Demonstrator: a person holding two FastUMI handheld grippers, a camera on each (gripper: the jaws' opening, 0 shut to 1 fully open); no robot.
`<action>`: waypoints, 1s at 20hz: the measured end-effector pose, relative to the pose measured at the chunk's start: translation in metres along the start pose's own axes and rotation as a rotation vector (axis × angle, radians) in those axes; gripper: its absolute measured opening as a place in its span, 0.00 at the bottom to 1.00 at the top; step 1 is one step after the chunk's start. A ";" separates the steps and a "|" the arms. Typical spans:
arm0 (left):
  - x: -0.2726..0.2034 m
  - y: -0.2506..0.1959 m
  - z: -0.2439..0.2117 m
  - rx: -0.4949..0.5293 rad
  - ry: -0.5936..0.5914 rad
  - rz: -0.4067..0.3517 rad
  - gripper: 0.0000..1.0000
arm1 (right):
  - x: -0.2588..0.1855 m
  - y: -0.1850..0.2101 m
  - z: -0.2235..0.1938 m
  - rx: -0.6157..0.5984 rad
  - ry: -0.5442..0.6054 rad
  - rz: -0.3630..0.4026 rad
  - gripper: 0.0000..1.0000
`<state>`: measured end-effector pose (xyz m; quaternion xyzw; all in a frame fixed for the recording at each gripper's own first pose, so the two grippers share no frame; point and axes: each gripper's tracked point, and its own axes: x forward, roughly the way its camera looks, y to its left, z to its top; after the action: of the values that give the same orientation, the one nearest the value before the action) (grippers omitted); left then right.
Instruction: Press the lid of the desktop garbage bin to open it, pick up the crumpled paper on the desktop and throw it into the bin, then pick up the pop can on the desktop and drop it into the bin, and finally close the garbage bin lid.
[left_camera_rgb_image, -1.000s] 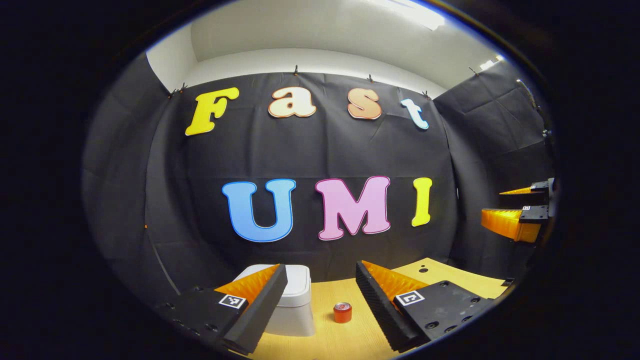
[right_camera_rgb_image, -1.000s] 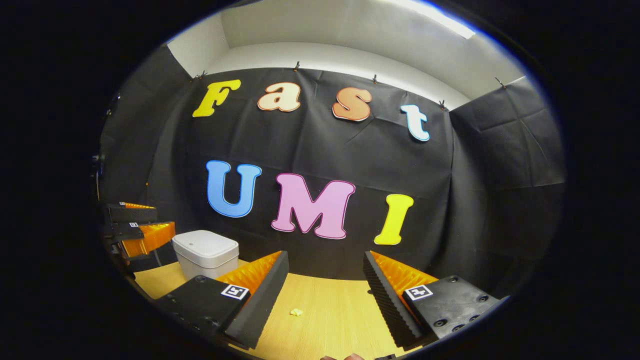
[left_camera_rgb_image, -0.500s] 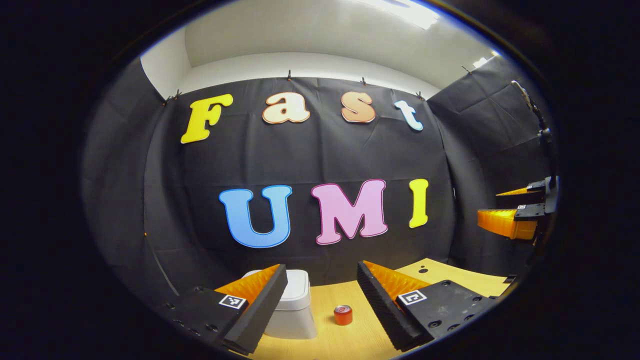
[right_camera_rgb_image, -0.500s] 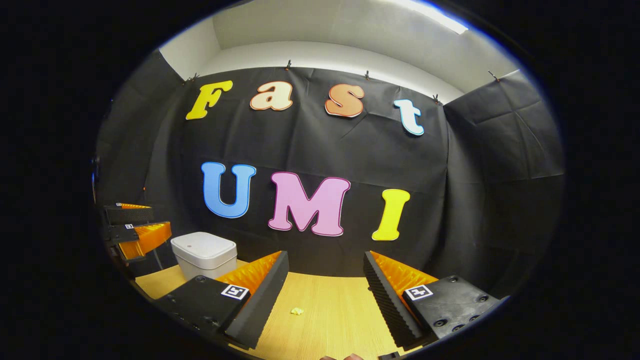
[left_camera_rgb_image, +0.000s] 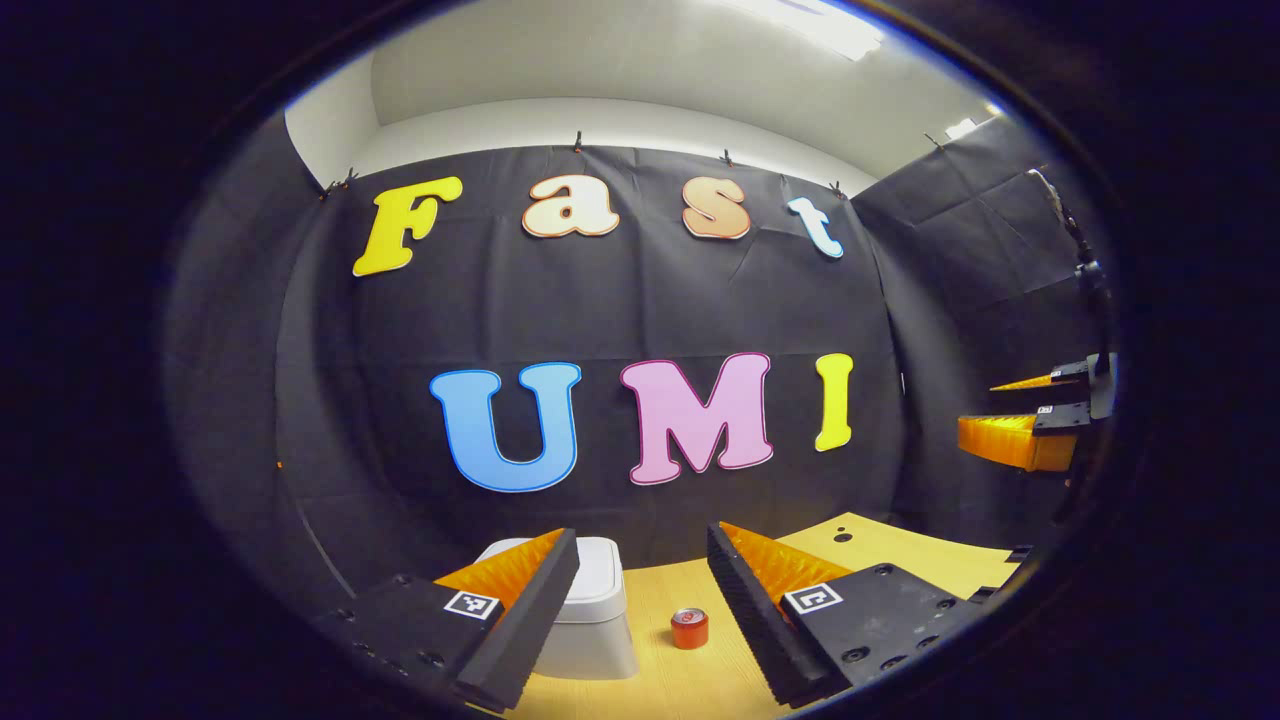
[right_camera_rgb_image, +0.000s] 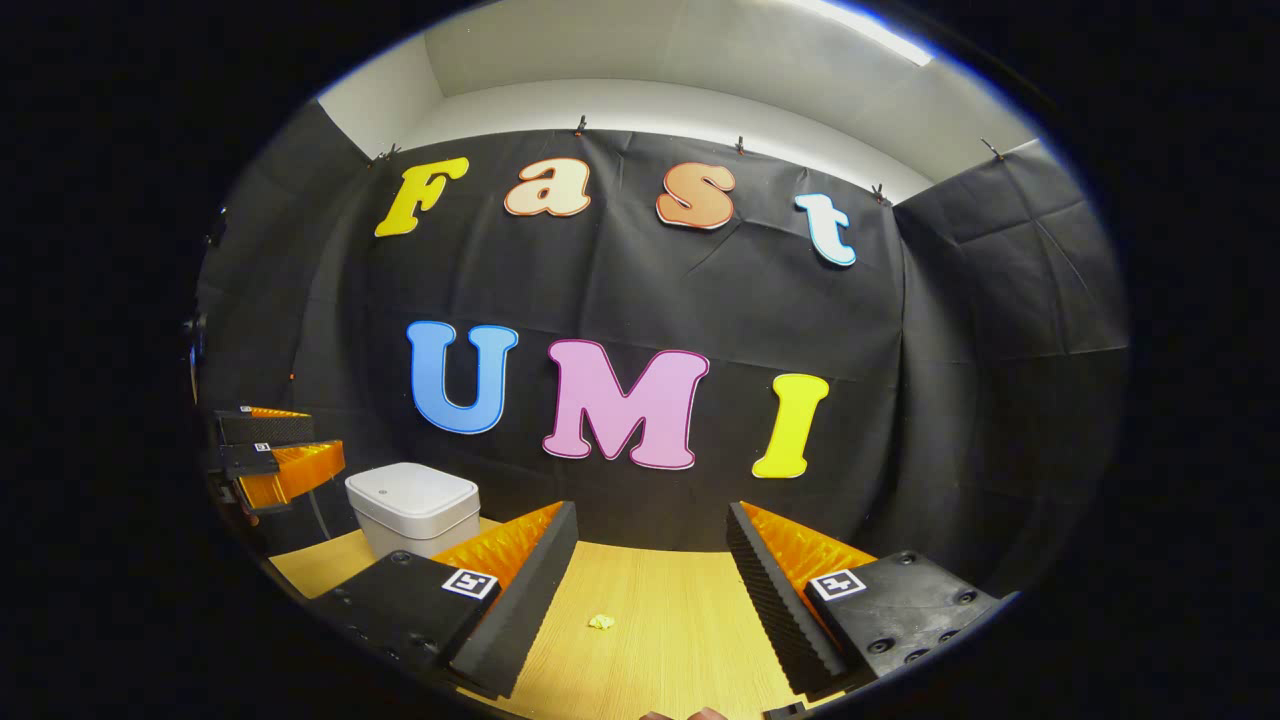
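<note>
A white bin (left_camera_rgb_image: 592, 612) with its lid down stands on the wooden desk, partly behind my left gripper's near finger; it also appears as the bin (right_camera_rgb_image: 414, 508) at the left of the right gripper view. A small red pop can (left_camera_rgb_image: 689, 628) stands upright just right of the bin. A tiny crumpled paper (right_camera_rgb_image: 601, 622) lies on the desk ahead of my right gripper. My left gripper (left_camera_rgb_image: 640, 600) is open, held above the desk, empty. My right gripper (right_camera_rgb_image: 650, 580) is open and empty too. Each gripper shows at the edge of the other's view: right gripper (left_camera_rgb_image: 1030, 420), left gripper (right_camera_rgb_image: 275, 455).
The light wooden desk (right_camera_rgb_image: 680, 640) runs back to the black cloth wall. A small dark hole (left_camera_rgb_image: 838, 537) marks the desk's far right part. A fingertip (right_camera_rgb_image: 690, 714) shows at the bottom edge of the right gripper view.
Both views have shifted only slightly; the bin, can and paper sit a little lower or further right in frame. Both grippers stay open.
</note>
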<state>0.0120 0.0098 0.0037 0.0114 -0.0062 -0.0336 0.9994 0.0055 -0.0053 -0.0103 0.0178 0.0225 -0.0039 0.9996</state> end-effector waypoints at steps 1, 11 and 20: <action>0.003 0.004 0.001 -0.001 -0.004 -0.007 0.86 | 0.001 0.001 0.000 0.001 0.000 0.000 0.97; 0.052 0.068 -0.036 -0.032 0.095 0.030 0.18 | 0.015 0.007 -0.004 -0.026 0.014 0.053 0.96; 0.121 0.102 -0.093 -0.036 0.299 0.091 0.05 | 0.088 -0.004 -0.037 0.012 0.061 0.174 0.97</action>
<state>0.1413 0.1056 -0.0857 -0.0019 0.1426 0.0138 0.9897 0.0913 -0.0090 -0.0518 0.0259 0.0511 0.0835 0.9949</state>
